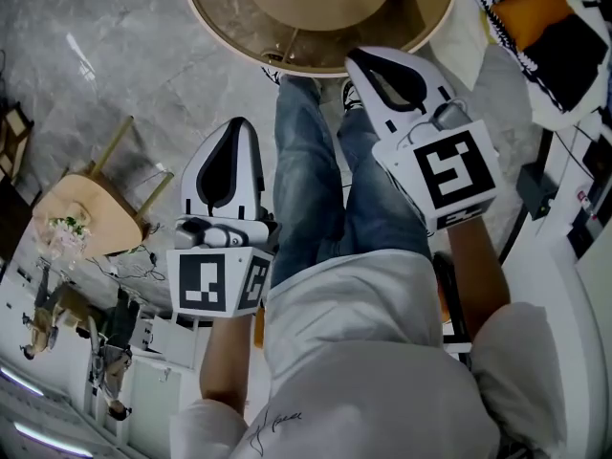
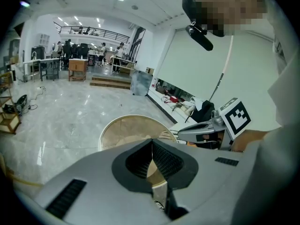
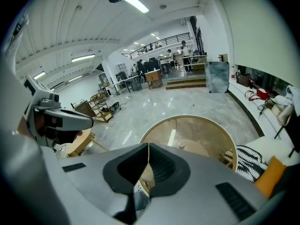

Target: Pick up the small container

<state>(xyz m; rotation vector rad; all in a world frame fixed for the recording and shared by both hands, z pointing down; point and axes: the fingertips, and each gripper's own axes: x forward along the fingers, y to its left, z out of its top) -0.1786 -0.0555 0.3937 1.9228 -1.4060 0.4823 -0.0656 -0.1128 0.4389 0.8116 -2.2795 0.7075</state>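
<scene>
The white-and-black left gripper (image 1: 233,127) and right gripper (image 1: 356,57) are both pressed together, empty. Arriving closed at the far round wood-rimmed table (image 1: 218,29) risks a bump, not a grasp.

Glossy marble floor (image 1: 115,55), smooth wooden table (image 1: 229,17), denim jeans (image 1: 306,180), white cloth shirt (image 1: 363,352).

All three views overlook the round table (image 1: 229,29).

Round counter (image 1: 225,17) stands on the floor (image 1: 115,55), ahead of the person's legs (image 1: 306,161). Left gripper (image 1: 237,127) and right gripper (image 1: 361,57) flank the legs, the right one nearer the counter. Side table (image 1: 81,213) lies left of the left gripper, and a cushion (image 1: 540,12) right of the counter.
</scene>
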